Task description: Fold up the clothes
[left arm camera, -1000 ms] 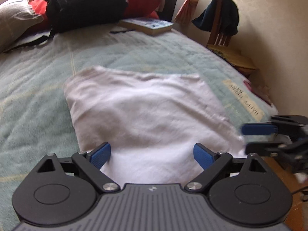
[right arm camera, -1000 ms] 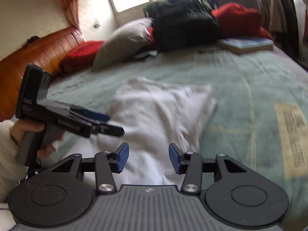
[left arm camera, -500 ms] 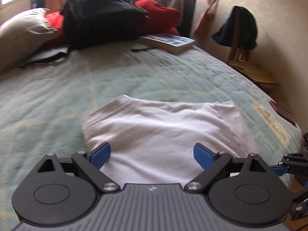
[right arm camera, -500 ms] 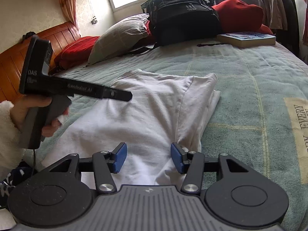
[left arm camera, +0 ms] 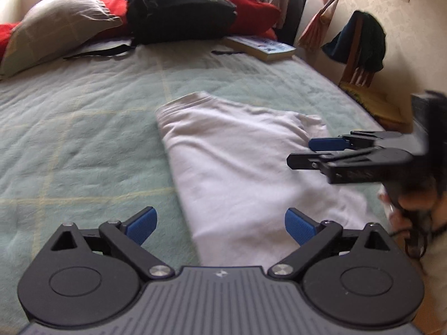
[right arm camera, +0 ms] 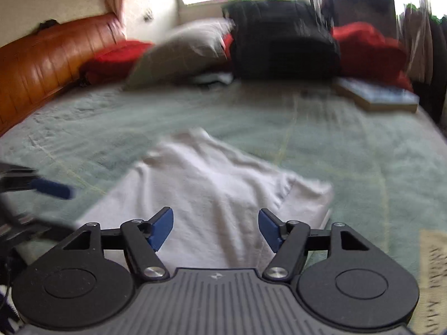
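Left wrist view: the left claw [left arm camera: 220, 226] stands wide open, its blue pads [left arm camera: 141, 224] spread far apart, grasping nothing. It hovers at the near edge of the white garment [left arm camera: 237, 162], with no visible contact. The garment lies partly folded on the green bedspread [left arm camera: 83, 139], near the foot of the bed. The right claw [left arm camera: 308, 150] enters from the right, held in a hand [left arm camera: 413, 201], over the garment's right portion; its fingers are parted and empty.

Right wrist view, blurred: the right claw [right arm camera: 215, 229] is released, pads well apart, with the white garment [right arm camera: 212, 184] directly ahead and beneath it. Contact cannot be told. The left claw [right arm camera: 53, 188] shows at the left edge.

A backpack [left arm camera: 178, 2], pillow [left arm camera: 56, 30] and book [left arm camera: 262, 47] sit at the far end of the bed, well apart from the garment.
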Tool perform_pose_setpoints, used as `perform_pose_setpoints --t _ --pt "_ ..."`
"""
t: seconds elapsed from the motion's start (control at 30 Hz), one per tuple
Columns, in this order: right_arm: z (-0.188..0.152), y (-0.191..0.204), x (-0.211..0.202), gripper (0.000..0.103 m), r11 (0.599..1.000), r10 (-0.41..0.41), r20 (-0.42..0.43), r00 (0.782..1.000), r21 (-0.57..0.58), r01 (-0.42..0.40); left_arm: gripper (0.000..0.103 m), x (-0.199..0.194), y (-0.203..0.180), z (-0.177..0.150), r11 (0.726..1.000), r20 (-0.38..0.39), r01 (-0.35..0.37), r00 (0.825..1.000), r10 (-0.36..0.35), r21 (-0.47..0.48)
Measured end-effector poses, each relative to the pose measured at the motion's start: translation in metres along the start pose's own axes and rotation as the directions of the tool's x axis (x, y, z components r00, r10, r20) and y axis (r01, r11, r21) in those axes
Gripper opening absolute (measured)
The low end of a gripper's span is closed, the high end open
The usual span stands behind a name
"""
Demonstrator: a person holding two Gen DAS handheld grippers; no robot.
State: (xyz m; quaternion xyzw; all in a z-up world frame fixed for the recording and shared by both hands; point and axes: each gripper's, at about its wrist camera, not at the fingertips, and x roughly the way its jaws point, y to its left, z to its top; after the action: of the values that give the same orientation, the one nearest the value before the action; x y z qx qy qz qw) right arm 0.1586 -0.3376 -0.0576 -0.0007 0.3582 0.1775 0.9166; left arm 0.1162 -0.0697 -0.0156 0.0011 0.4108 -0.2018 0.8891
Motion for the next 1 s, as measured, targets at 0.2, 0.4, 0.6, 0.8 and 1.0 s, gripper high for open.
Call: perform_pose_setpoints --t 0.2,0.4,0.6,0.8,1.0 --pt "0.015 0.009 -0.008 0.077 0.997 -0.067 -0.022 0.997 -0.024 0.067 0.098 -0.014 0.01 -0.011 0.998 0.025 -0.058 0.998 0.058 -0.005" --pt "0.031 0.005 0.03 0.082 0.991 -0.128 -0.094 0.987 0.012 0.13 0.098 -0.026 0.02 -0.021 0.998 0.062 -0.065 0.996 0.066 -0.026" --pt "0.046 0.012 0.037 0.086 0.986 -0.156 -0.139 0.978 0.035 0.162 0.098 -0.035 0.037 -0.031 0.995 0.081 -0.077 0.993 0.081 -0.059" --pt "0.072 0.022 0.07 0.088 0.983 -0.136 -0.222 0.965 0.089 0.159 0.098 -0.042 0.053 -0.038 0.993 0.102 -0.08 0.991 0.089 -0.093" --pt "0.094 0.026 0.088 0.093 0.972 -0.167 -0.233 0.958 0.125 0.2 0.098 -0.045 0.07 -0.045 0.989 0.115 -0.072 0.99 0.086 -0.126"
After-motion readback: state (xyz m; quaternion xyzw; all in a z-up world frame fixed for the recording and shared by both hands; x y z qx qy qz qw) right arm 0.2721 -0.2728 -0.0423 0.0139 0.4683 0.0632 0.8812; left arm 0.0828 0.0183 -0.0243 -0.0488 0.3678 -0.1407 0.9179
